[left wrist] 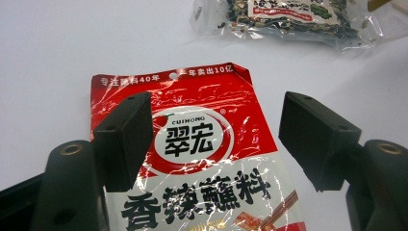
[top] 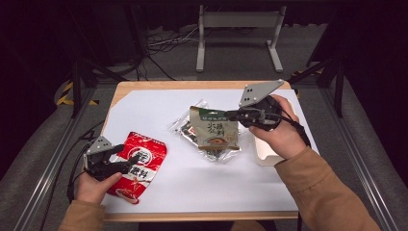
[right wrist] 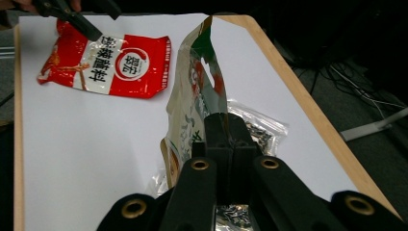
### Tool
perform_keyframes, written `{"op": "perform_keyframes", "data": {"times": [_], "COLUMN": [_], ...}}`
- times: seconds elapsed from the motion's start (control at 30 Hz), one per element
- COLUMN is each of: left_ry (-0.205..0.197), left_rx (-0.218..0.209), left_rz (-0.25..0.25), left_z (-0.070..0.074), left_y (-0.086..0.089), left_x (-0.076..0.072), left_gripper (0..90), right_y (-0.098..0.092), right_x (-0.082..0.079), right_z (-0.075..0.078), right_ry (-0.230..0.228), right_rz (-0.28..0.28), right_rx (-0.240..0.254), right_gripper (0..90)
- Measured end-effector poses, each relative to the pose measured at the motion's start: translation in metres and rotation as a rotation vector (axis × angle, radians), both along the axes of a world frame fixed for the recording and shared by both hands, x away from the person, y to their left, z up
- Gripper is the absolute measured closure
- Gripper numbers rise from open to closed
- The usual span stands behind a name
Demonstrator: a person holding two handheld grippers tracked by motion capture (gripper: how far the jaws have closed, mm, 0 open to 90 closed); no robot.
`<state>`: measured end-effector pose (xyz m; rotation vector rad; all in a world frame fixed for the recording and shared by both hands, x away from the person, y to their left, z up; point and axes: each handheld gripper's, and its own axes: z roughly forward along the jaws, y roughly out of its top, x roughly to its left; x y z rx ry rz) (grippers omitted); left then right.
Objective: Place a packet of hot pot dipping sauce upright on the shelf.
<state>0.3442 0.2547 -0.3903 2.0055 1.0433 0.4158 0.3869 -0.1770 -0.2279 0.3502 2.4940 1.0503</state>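
1. R gripper (right wrist: 226,139) clamped tight on green sauce packet (top: 214,129), lifted off clear bag (top: 185,126) mid-table.
2. L gripper (left wrist: 216,144) wide open, empty, over red packet (left wrist: 192,144).
3. Should lift slow, keep the pinch, avoid dragging the bag.

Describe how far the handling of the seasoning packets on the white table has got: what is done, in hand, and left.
Done: the right gripper has shut on the edge of the green-and-beige printed sauce pouch, which stands lifted above the clear plastic bag of dark spices. In hand: carrying that pouch. Left: the flat red-and-white foil packet lies untouched between the left gripper's open jaws, and the white tray appears empty.
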Motion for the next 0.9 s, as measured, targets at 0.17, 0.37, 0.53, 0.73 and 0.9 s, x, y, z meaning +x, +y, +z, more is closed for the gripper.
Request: {"op": "perform_keyframes", "data": {"times": [0.17,0.37,0.53,0.73,0.9], "left_ry": [-0.002,-0.001,-0.002,-0.002,-0.002], "left_rx": [-0.003,-0.002,-0.004,0.000,-0.002], "left_rz": [0.003,0.003,0.003,0.005,0.007], "left_z": [0.000,0.000,0.000,-0.001,-0.001], "left_y": [0.000,0.000,0.000,0.000,0.001], "left_x": [0.000,0.000,0.001,0.001,0.001], "left_gripper": [28.6,28.6,28.6,28.5,28.5], "right_y": [-0.014,-0.031,-0.040,-0.057,-0.067], "right_x": [0.005,0.012,0.017,0.024,0.029], "right_z": [0.005,0.010,0.012,0.015,0.015], "right_ry": [-0.024,-0.054,-0.061,-0.088,-0.106], "right_rz": [-0.035,-0.071,-0.098,-0.133,-0.159], "right_rx": [0.009,0.014,0.017,0.035,0.041], "right_gripper": [89.7,89.7,89.7,89.8,89.8]}}
